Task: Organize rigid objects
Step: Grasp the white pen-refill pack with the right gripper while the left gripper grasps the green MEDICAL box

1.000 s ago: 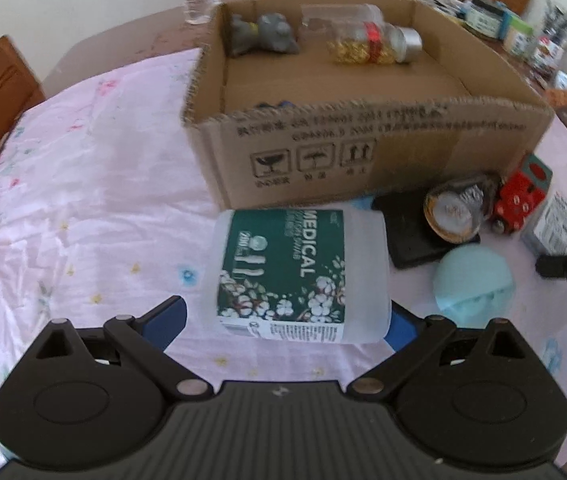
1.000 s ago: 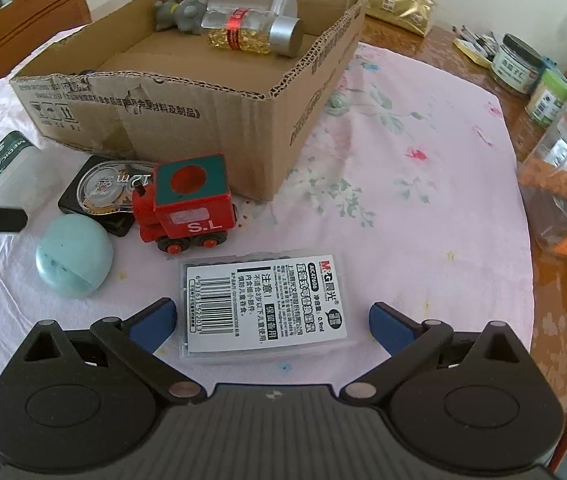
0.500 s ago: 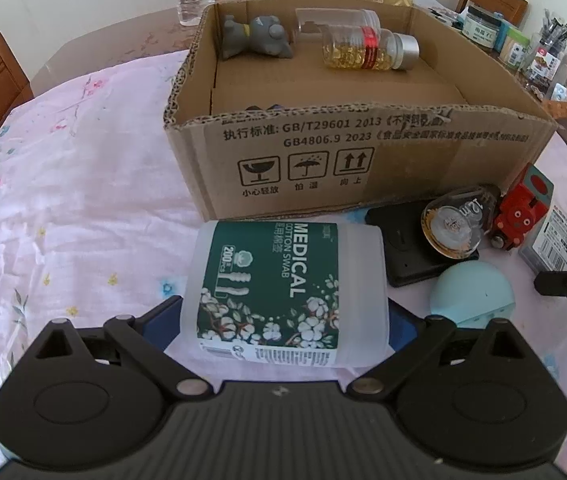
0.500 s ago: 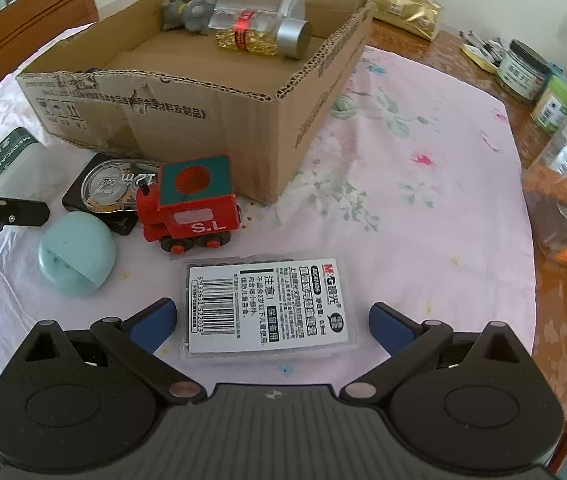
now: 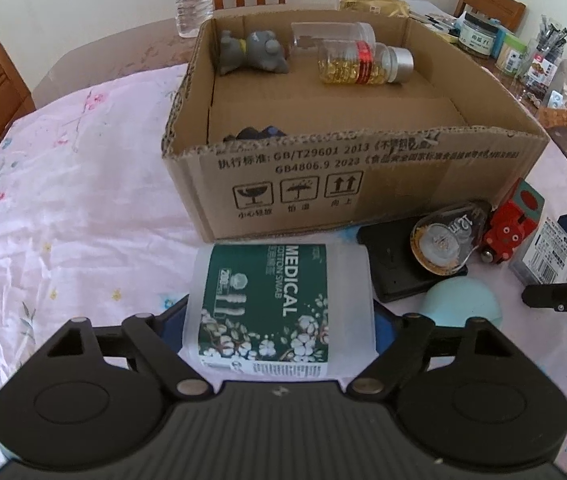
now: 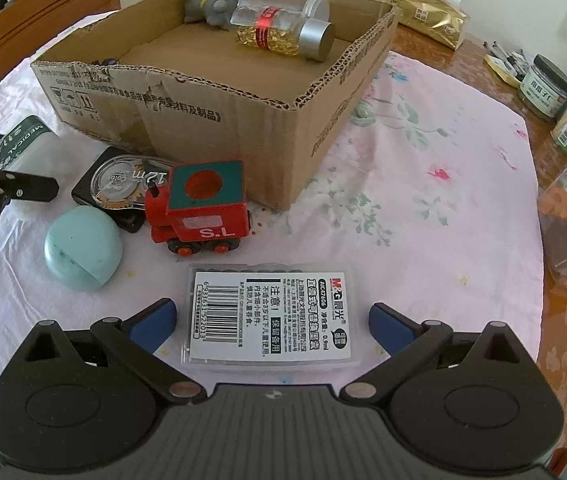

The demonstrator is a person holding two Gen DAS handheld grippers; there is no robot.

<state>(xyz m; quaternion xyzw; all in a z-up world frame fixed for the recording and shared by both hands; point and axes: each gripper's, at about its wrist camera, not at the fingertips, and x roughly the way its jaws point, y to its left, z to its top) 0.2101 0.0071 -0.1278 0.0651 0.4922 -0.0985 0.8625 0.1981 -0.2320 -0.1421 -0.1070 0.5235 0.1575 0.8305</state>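
Observation:
My left gripper is shut on a translucent cotton swab box with a green "MEDICAL" label, held just in front of the cardboard box. The cardboard box holds a grey toy, a capsule bottle and a clear jar. My right gripper is open, its fingers on either side of a flat clear lead case lying on the cloth, not touching it. The left gripper also shows in the right wrist view.
A red toy train, a tape dispenser on a black pad and a mint round case lie in front of the cardboard box. Jars and bags crowd the table's right edge. Chairs stand around.
My left gripper has closed on the swab box and lifted it, so the view looks further down into the cardboard box. My right gripper has edged slightly forward around the lead case.

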